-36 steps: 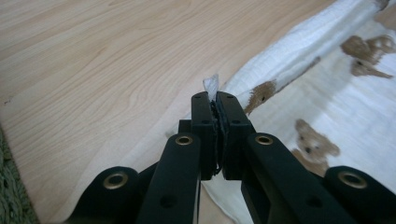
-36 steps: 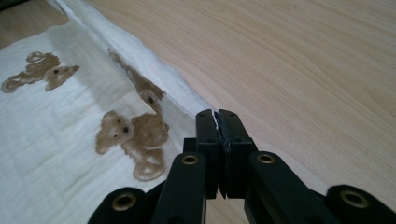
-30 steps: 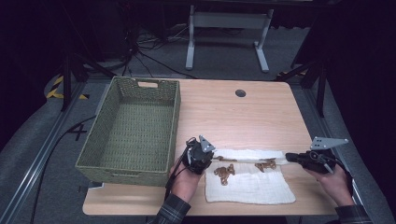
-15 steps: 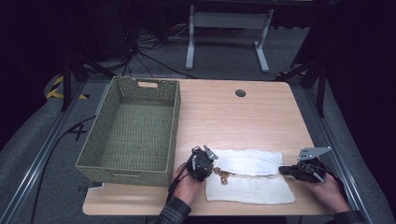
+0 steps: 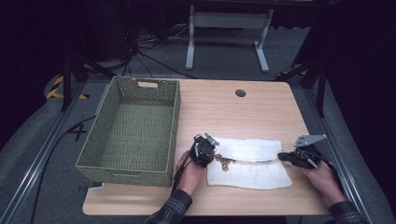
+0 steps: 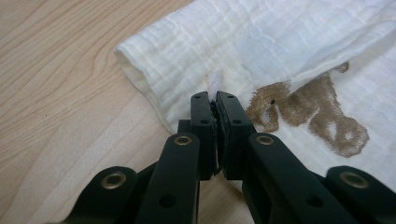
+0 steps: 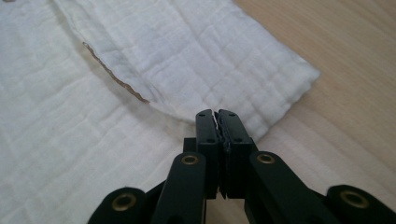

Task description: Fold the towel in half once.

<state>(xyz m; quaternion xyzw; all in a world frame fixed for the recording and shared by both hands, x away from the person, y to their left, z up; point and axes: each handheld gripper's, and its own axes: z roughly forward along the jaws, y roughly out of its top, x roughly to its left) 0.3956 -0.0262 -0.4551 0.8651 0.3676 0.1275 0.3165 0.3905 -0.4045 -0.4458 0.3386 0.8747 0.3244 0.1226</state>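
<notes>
Left gripper [image 6: 215, 103] pinching a corner of the cloth [image 5: 247, 163], right gripper [image 7: 217, 116] clamped on the opposite corner. Cloth half folded on the table [image 5: 233, 112], just right of the basket [image 5: 133, 128], brown print [image 6: 322, 116] peeking from under the fold.

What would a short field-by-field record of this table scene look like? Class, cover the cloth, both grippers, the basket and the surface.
cloth: white cloth with brown print, far edge folded toward the near edge, lying on the table
left gripper: left gripper shut on the cloth's edge at its left end
right gripper: right gripper shut on the cloth's edge at its right end
basket: green woven basket, left of the cloth, nothing visible inside
surface: wooden table
</notes>
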